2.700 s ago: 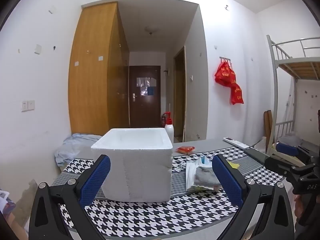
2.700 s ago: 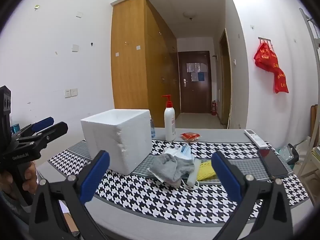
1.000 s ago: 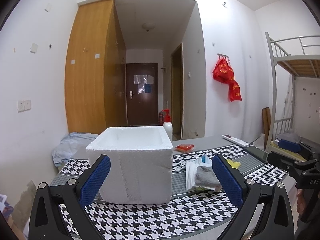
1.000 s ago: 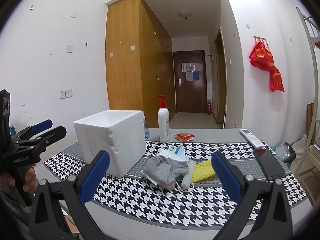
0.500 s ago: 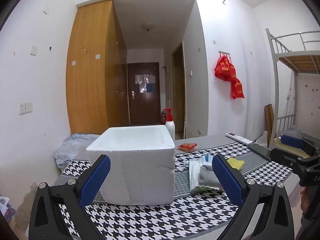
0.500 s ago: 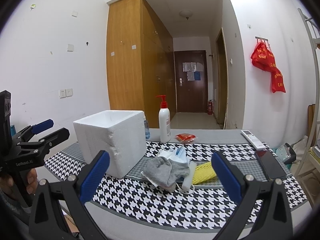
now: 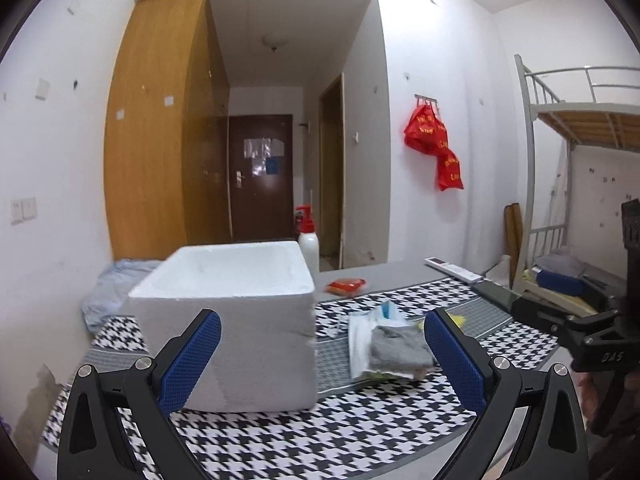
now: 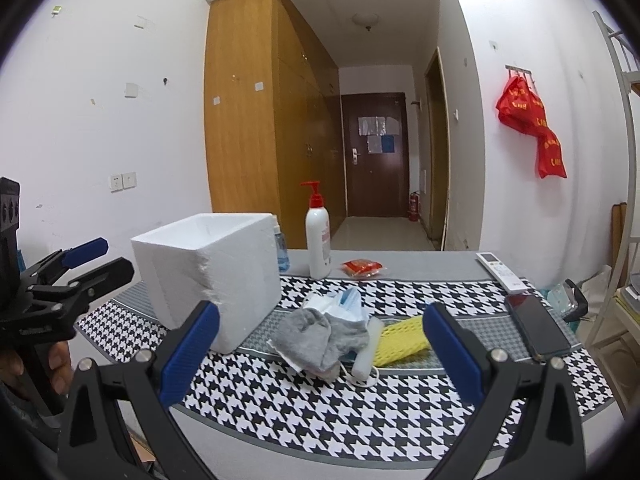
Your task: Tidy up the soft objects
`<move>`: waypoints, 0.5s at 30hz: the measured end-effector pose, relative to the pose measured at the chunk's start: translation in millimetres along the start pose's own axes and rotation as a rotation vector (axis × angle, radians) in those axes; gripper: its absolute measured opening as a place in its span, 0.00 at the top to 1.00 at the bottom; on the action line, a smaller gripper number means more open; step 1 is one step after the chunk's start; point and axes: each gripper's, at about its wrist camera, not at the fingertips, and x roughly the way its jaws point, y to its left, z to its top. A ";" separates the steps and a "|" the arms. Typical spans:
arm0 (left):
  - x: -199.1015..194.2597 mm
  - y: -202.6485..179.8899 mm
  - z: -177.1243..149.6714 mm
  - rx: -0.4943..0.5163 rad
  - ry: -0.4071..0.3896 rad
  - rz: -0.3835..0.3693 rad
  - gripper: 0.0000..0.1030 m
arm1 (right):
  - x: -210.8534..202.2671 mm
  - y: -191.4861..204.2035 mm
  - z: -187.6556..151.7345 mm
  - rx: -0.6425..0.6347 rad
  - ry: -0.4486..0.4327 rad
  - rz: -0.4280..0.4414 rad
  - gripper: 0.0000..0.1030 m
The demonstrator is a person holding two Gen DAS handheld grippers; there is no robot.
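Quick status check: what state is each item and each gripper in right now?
left gripper: open, empty
right gripper: open, empty
foam box: upright, lidless
gray cloth: crumpled, topping the pile
face masks: under the cloth
yellow mesh: lying flat
pump bottle: upright

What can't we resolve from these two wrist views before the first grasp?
- Foam box interior: both views, walls hide the floor, contents unknown.
- Items under the gray cloth: right wrist view, the cloth and face masks overlap them.
- Blue bottle: right wrist view, mostly behind the box.
- Pump bottle label: too small to read.
- Left wrist view: motion-blurred.
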 end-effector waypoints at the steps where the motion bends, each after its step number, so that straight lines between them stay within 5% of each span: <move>1: 1.7 -0.4 0.2 -0.001 0.004 -0.001 0.01 | 1.2 -1.1 -0.1 0.002 0.003 0.000 0.00; 15: 37.3 -18.7 -0.3 0.002 0.094 -0.061 0.01 | 18.1 -24.2 -6.7 0.031 0.064 -0.034 0.00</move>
